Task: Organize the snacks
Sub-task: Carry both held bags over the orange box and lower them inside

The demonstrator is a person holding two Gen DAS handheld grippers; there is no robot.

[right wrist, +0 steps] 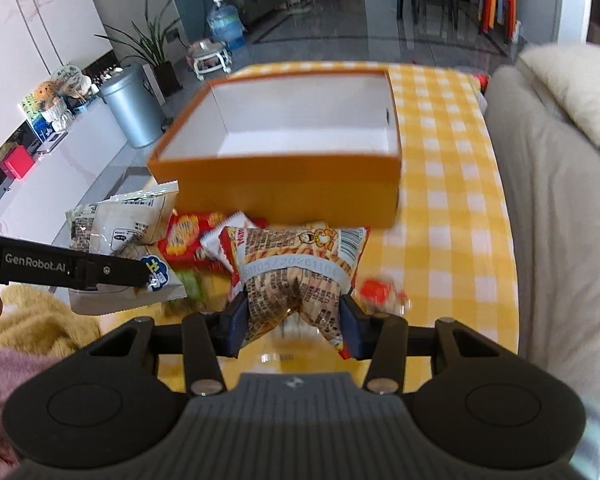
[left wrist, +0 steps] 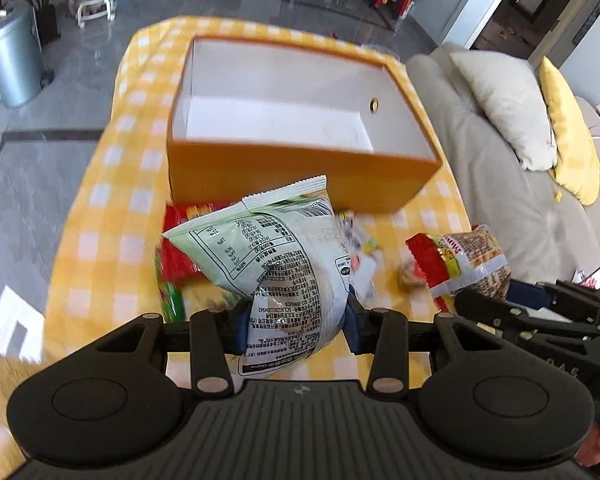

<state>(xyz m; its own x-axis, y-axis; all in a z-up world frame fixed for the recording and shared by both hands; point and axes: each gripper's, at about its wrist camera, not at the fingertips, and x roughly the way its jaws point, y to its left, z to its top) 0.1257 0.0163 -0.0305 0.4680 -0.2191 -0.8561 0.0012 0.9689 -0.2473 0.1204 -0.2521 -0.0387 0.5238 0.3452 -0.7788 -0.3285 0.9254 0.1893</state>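
One orange box (left wrist: 296, 184) stood on the tabletop. Two snack packets were lifted: one pale green (left wrist: 276, 264), one brown-and-red (right wrist: 300, 276). Several more lay in a blurred heap (right wrist: 196, 244), too smeared to count.

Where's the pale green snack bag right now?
The pale green snack bag is pinched in the left gripper, above the checked tablecloth, on the near side of the orange box.

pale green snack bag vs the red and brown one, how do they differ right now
The pale green snack bag is pinched in the left gripper; the red and brown snack bag is pinched in the right gripper. The green bag is mostly pale with black print; the other shows a cartoon figure, a barcode and red edges. The green bag looks larger. Both are crumpled at the pads, short of the empty orange box.
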